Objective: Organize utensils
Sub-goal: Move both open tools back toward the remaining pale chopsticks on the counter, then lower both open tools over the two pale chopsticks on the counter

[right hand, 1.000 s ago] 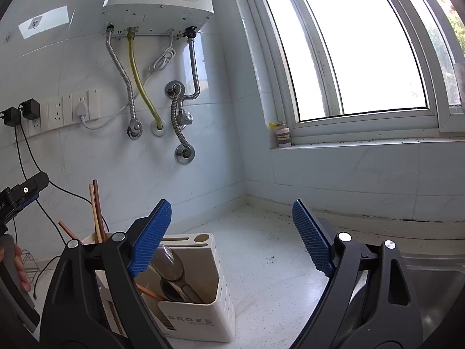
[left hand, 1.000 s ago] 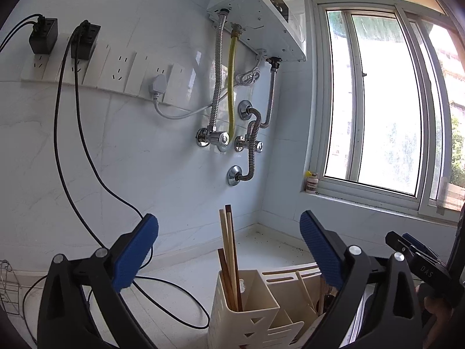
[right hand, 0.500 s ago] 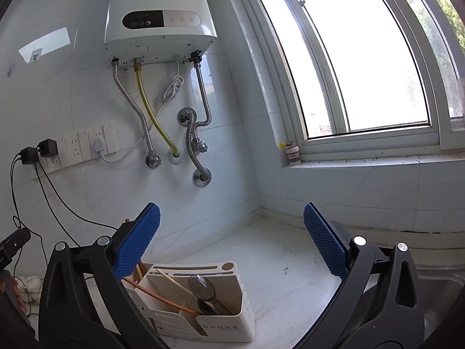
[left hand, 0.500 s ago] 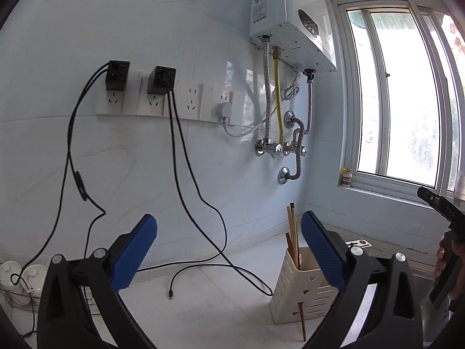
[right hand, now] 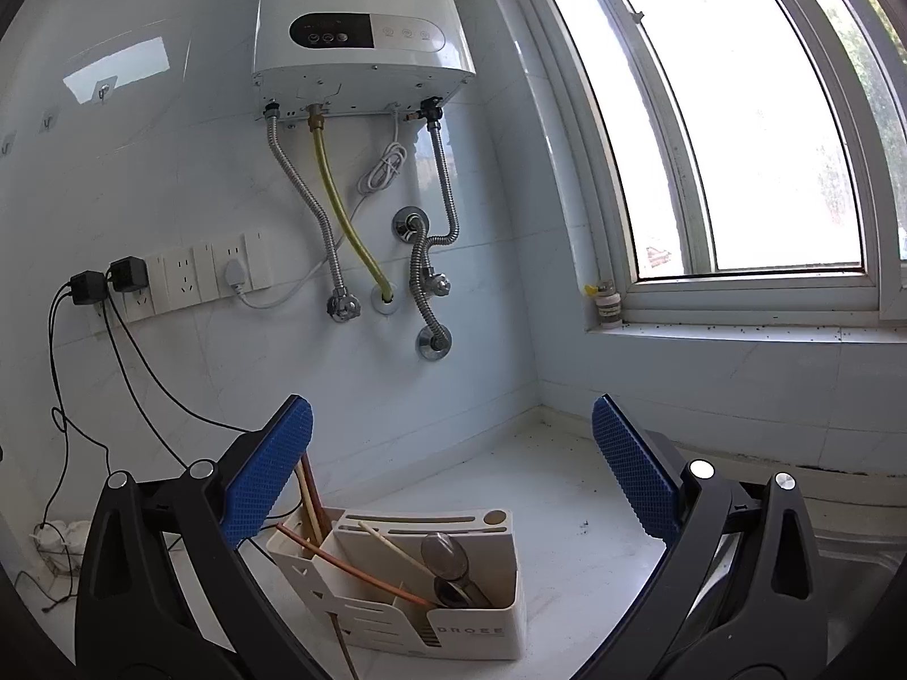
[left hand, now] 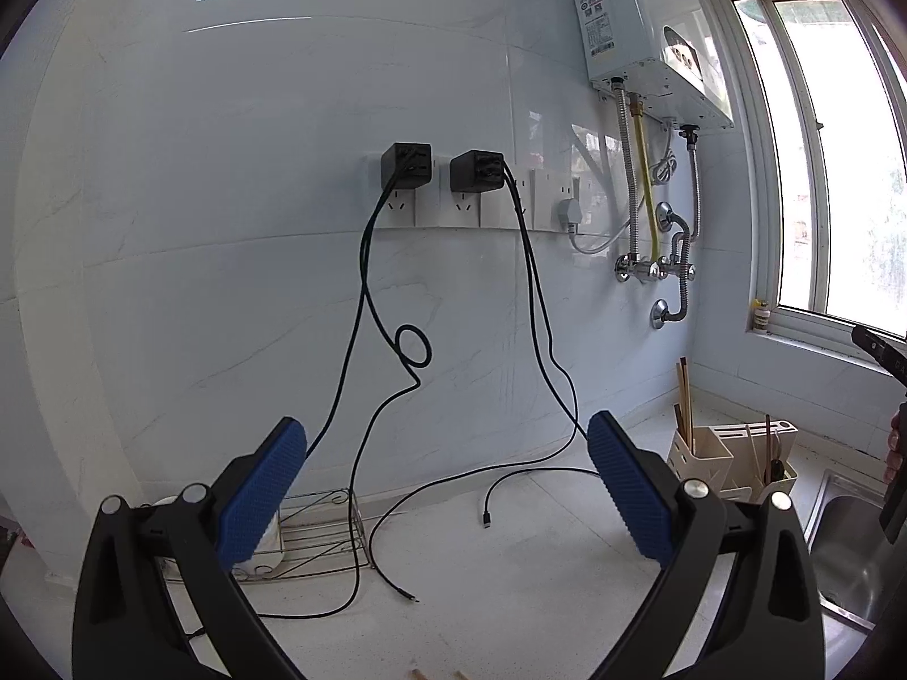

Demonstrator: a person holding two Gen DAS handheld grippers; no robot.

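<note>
Utensils sit in a cream holder [right hand: 448, 623] on the white counter [right hand: 567, 515], near the corner under the window [right hand: 765, 141]. The holder has cut-out shapes in its side and small grey letters on its front. Two metal spoons [right hand: 448, 558] lie in the front part, bowls up. A pale chopstick [right hand: 391, 547] and a reddish-brown chopstick [right hand: 351, 564] lean across it. More chopsticks [right hand: 312, 498] stand straight up in the back part, behind the left blue pad, so I cannot count them all. One stick [right hand: 343, 646] pokes out below the holder's side, and its end is cut off by the black finger.

In the left view the holder [left hand: 731, 453] is small and far to the right, so its utensils are hard to make out. Two stick tips [left hand: 436, 674] show at the bottom edge, mostly cut off.

The left gripper [left hand: 448, 487] has its pads wide apart with nothing between them. The right gripper [right hand: 453, 487] has just been opening; its pads are wide apart and hold nothing.

Two black plugs [left hand: 442, 167] sit in the wall sockets. A heater [right hand: 363, 28] hangs above.
</note>
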